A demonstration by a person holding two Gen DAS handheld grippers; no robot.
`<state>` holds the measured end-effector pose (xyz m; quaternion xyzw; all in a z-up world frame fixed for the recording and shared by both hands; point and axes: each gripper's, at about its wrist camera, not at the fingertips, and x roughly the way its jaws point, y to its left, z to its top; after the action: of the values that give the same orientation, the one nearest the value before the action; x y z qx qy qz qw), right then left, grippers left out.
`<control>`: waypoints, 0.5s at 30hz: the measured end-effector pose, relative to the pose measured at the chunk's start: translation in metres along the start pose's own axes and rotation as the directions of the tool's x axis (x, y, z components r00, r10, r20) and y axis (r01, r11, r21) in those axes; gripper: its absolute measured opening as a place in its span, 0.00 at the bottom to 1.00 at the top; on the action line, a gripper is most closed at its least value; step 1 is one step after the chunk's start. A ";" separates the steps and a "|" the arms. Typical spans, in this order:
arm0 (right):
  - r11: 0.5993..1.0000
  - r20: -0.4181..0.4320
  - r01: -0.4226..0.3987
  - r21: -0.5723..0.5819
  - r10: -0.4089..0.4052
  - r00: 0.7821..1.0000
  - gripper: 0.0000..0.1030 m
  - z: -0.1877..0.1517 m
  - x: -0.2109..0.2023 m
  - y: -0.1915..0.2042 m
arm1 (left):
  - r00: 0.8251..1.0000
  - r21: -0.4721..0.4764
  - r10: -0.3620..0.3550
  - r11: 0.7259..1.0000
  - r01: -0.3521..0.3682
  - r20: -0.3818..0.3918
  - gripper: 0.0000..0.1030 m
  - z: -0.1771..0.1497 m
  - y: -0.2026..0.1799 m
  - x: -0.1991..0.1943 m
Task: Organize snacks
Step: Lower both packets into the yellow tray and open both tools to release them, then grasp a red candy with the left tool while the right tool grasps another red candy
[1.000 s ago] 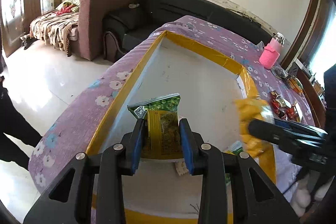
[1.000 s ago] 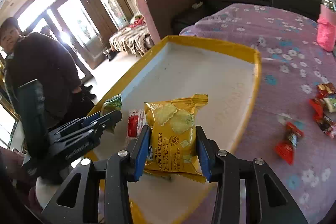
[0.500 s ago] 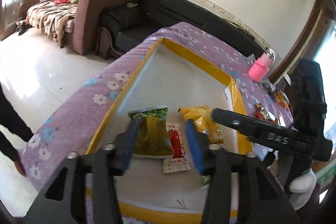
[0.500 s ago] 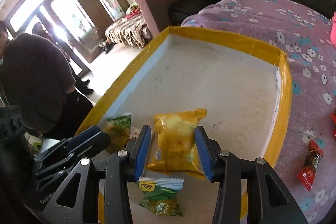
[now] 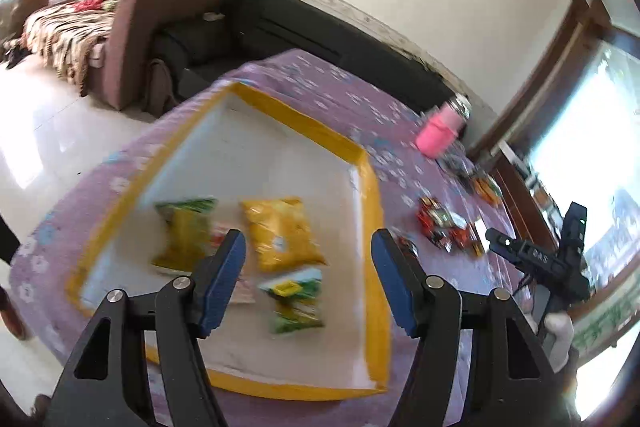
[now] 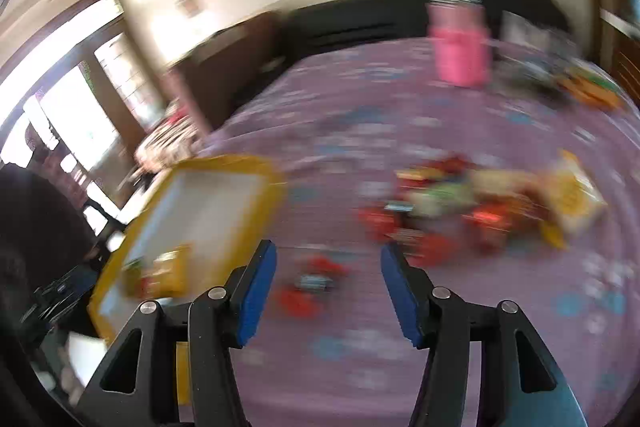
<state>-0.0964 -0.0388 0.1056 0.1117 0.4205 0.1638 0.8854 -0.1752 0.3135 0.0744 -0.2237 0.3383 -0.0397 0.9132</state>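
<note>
A white tray with a yellow rim lies on the purple flowered cloth. In it lie a green-and-yellow snack packet, a yellow cracker bag and a small green packet. My left gripper is open and empty above the tray's near part. My right gripper is open and empty over the cloth, to the right of the tray; the view is blurred. A pile of red and yellow snacks lies ahead of it, and small red packets lie between its fingers.
A pink bottle stands at the far side of the cloth, also in the right wrist view. Loose red snacks lie right of the tray. The right gripper's body shows at the right. A sofa and armchair stand behind.
Both grippers opened and let go: the green-and-yellow packet and the yellow cracker bag now lie in the tray. My left gripper rose and pulled back. My right gripper swung right toward the snack pile.
</note>
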 end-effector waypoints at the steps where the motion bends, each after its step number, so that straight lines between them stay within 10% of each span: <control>1: 0.999 0.001 0.013 0.039 -0.013 1.000 0.56 -0.002 -0.003 -0.018 | 1.000 0.022 -0.006 1.000 0.007 -0.016 0.64 -0.002 -0.010 0.004; 7: 0.985 -0.039 0.010 0.170 -0.004 0.999 0.56 -0.011 0.006 -0.075 | 0.996 0.145 -0.034 0.988 0.045 -0.081 0.64 -0.017 -0.066 0.023; 15: 1.000 -0.085 -0.004 0.017 0.005 0.996 0.56 0.006 0.059 -0.035 | 0.987 0.287 -0.020 0.956 0.066 -0.159 0.64 -0.035 -0.114 0.043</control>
<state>-0.0504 -0.0488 0.0557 0.1129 0.4590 0.1670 0.8653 -0.1554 0.1889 0.0751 -0.0903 0.3933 -0.1262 0.9062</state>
